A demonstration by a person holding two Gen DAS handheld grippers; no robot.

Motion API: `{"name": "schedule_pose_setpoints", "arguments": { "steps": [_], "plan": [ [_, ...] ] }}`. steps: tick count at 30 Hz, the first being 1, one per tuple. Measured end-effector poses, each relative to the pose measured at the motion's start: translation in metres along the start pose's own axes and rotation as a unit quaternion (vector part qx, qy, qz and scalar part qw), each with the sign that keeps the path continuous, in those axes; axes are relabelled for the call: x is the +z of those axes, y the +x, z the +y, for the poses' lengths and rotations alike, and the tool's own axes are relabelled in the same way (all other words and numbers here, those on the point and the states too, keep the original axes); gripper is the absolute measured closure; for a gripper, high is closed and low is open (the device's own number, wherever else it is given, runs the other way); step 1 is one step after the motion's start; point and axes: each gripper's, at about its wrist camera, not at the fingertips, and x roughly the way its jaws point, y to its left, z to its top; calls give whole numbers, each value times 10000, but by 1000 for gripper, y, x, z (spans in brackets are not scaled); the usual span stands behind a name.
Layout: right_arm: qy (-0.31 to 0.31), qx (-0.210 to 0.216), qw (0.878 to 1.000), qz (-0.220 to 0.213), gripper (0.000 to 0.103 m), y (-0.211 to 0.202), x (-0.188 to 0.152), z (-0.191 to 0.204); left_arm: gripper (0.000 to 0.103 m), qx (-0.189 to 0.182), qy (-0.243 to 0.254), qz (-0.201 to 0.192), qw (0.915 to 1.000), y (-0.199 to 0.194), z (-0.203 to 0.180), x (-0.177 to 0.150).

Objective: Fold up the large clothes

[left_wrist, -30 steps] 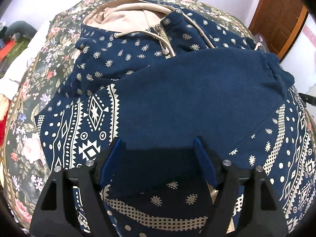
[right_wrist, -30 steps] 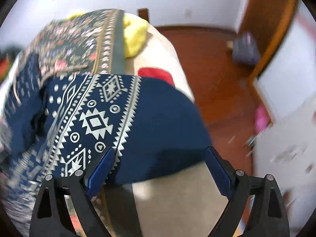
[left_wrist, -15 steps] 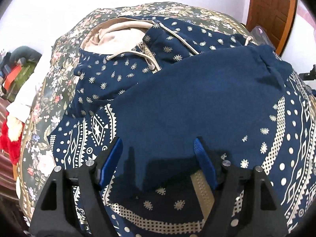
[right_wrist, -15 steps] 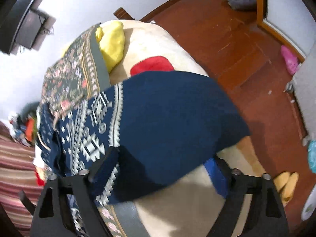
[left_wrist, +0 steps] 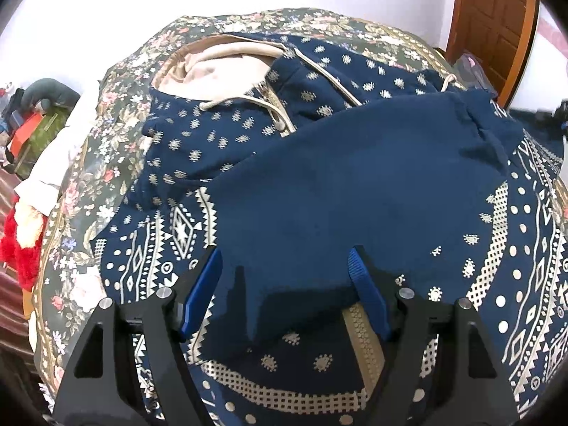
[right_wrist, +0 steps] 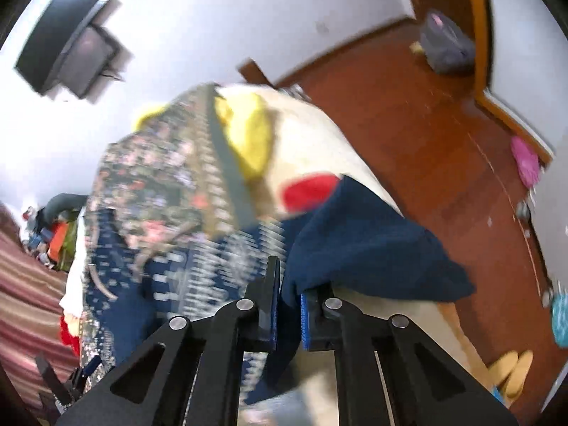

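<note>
A navy hoodie (left_wrist: pixel 248 131) with cream patterns lies spread on a floral bedspread (left_wrist: pixel 117 106), its beige-lined hood (left_wrist: pixel 220 64) at the far end. A plain navy sleeve (left_wrist: pixel 355 184) is folded across its body. My left gripper (left_wrist: pixel 284 277) hovers over the sleeve's near end, open, with its blue pads on either side of the cloth and not pressing it. In the blurred right wrist view, my right gripper (right_wrist: pixel 289 294) is shut on a bunched edge of the hoodie's plain navy cloth (right_wrist: pixel 365 248) at the bed's side edge. The cloth hangs over and below its fingers.
A yellow cushion (right_wrist: pixel 248 135) and a red item (right_wrist: pixel 309 188) lie on the cream mattress (right_wrist: pixel 319 142). A wooden floor (right_wrist: pixel 426 124) with slippers (right_wrist: pixel 511 372) runs along the right. A wooden door (left_wrist: pixel 493 25) stands beyond the bed. Clutter (left_wrist: pixel 32 127) sits at the left.
The right gripper's jaws closed from wide open onto the navy cloth's edge, and it rose and rolled. The left gripper tilted up slightly and stayed open.
</note>
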Motion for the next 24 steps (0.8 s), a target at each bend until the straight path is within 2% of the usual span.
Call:
{"name": "schedule_pose_setpoints", "arguments": {
  "steps": [5, 8, 13, 17, 19, 22, 24],
  "plan": [
    [-667, 481, 9957, -438, 97, -40, 7, 72, 30, -42, -186, -267, 9995, -26, 16, -5],
    [-1073, 916, 9890, -438, 98, -51, 1, 125, 30, -52, -280, -440, 9986, -44, 28, -9],
    [-1872, 1295, 9735, -200, 98, -41, -33, 217, 30, -35, -505, -637, 9967, -70, 55, -18],
    [-2379, 1409, 9605, 312, 97, -7, -78, 273, 30, -79, -653, -682, 9955, -85, 77, -33],
    [-2509, 1384, 9558, 665, 97, 17, -103, 285, 30, -121, -653, -656, 9956, -89, 84, -41],
    [-2762, 935, 9497, 1140, 97, 57, -141, 290, 30, -144, -610, -615, 9961, -91, 87, -46],
    [-2880, 565, 9449, 1448, 97, 76, -158, 279, 30, -214, -608, -596, 9961, -89, 85, -45]
  ]
}}
